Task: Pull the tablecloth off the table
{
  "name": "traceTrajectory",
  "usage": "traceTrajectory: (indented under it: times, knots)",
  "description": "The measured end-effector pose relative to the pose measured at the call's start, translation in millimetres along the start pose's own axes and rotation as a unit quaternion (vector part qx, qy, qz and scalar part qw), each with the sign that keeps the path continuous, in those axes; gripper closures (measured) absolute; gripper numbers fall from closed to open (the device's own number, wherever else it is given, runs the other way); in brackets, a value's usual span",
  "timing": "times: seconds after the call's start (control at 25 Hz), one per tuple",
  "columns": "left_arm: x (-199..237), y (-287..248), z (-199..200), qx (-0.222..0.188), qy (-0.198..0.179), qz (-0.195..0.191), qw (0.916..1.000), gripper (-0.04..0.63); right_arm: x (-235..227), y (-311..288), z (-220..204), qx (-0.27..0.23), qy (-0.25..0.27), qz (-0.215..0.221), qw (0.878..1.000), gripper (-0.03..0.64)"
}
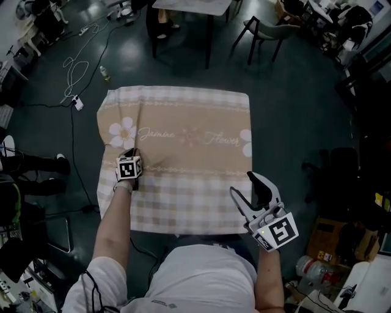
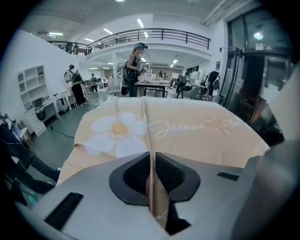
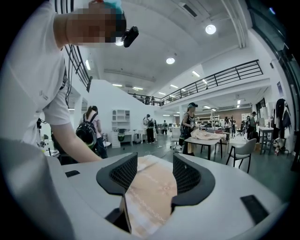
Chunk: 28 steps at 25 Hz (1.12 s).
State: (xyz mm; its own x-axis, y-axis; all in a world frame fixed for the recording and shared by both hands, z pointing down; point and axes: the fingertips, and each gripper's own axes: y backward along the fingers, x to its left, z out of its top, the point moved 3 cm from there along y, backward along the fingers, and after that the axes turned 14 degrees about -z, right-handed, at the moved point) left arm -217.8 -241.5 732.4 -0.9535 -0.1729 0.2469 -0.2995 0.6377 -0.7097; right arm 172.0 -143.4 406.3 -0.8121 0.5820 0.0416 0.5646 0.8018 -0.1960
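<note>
A beige tablecloth with checked borders, white flowers and script lettering covers the whole table. My left gripper rests on its left side, beside a white flower. In the left gripper view the left gripper is shut on a raised fold of the tablecloth, which stands up as a ridge between the pads. My right gripper hovers at the cloth's near right corner. In the right gripper view the right gripper stands open, the tablecloth showing in the gap, untouched by the pads.
A white cable loops over the dark floor beyond the table's left. A dark table and a chair stand behind. A black chair is at the right, a plastic bottle at the lower right. A person's legs reach in from the left.
</note>
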Motion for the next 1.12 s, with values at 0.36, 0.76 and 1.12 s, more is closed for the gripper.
traceTrajectory:
  times: [0.36, 0.76, 1.12]
  knots:
    - [-42.4, 10.3, -24.9, 0.019, -0.017, -0.047, 0.9986, 0.578, 9.7, -4.2, 4.1, -0.008, -0.003, 0.017, 1.0, 0.393]
    - [-100.6, 22.5, -62.1, 0.03, -0.043, -0.083, 0.9951, 0.58, 25.9, -8.9, 9.5, -0.018, -0.002, 0.041, 0.999, 0.393]
    - [-142.8, 37.9, -90.3, 0.042, -0.05, -0.11, 0.9918, 0.58, 36.8, -17.0, 11.9, -0.019, -0.001, 0.062, 0.998, 0.393]
